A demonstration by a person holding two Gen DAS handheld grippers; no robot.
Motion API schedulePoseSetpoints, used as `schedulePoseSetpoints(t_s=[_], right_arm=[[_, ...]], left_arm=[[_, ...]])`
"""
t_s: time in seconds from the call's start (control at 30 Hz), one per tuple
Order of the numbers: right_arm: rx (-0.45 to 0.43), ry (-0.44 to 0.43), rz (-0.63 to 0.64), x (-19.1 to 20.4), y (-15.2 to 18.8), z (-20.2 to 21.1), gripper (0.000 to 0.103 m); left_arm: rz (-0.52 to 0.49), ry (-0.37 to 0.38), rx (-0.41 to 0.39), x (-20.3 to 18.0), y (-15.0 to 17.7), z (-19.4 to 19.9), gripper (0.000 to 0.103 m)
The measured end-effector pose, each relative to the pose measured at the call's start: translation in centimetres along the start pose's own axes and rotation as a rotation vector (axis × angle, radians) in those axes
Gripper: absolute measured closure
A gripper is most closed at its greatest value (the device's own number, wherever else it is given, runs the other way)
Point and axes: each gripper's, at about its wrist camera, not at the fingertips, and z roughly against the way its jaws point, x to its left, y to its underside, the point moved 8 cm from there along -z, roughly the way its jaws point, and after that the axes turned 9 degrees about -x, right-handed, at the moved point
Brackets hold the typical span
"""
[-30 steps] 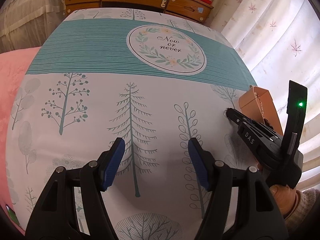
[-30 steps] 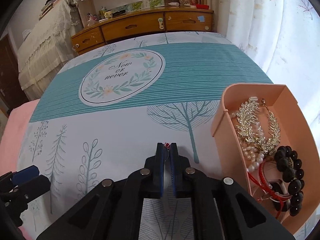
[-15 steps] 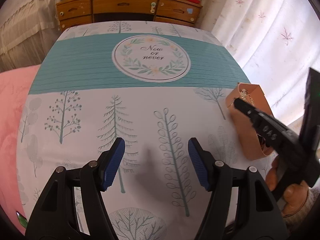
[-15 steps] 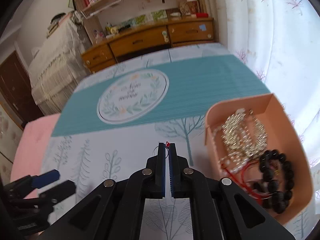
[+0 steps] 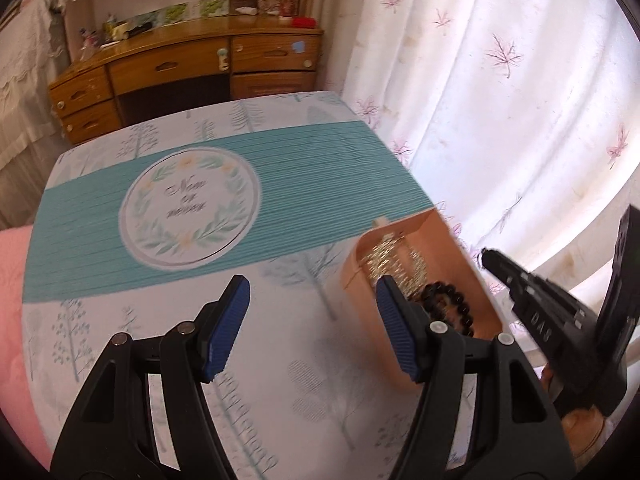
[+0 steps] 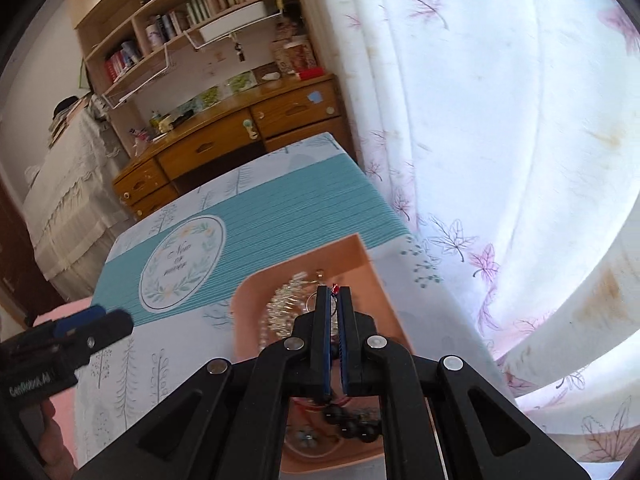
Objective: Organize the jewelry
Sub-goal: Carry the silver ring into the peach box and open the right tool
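A small silver ring with a red bead (image 6: 335, 290), judged light, slippery and best pinched across its band, is held above the peach plastic jewelry tray (image 6: 362, 258) by the clamped right gripper (image 6: 333, 300); the left gripper (image 5: 310, 326) is carried empty, jaws apart.

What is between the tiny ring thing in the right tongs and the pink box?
Nothing that shows. The right tongs, shut on a small red-tipped ring, are over the open pink box, which has no lid. Only jewelry already lies inside.
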Motion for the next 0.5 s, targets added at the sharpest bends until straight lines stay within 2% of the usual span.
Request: schedulePoseSetpoints(t_s=[0.17,0.23,0.37,0.5], right_arm=[[0.019,-0.002,0.018,-1.5,-0.4,-0.4,0.099],[0.027,-0.013,0.014,-1.9,-0.7,-0.6,0.099],[0.049,-0.031,0.014,-2.3,-0.8,-0.6,0.098],[0.066,-0.045,0.003,-2.2,-0.7,-1.0,0.09]], left_arm=[[0.003,0.073,0.064,-3.0,-0.9,-3.2,0.04],[0.033,0.097,0.091,-3.6,-1.0,-4.1,0.04],[0.05,0.087,0.102,-3.7,-0.7,-4.5,0.04],[0.064,0.093,0.117,-3.4,-0.1,-4.1,0.039]])
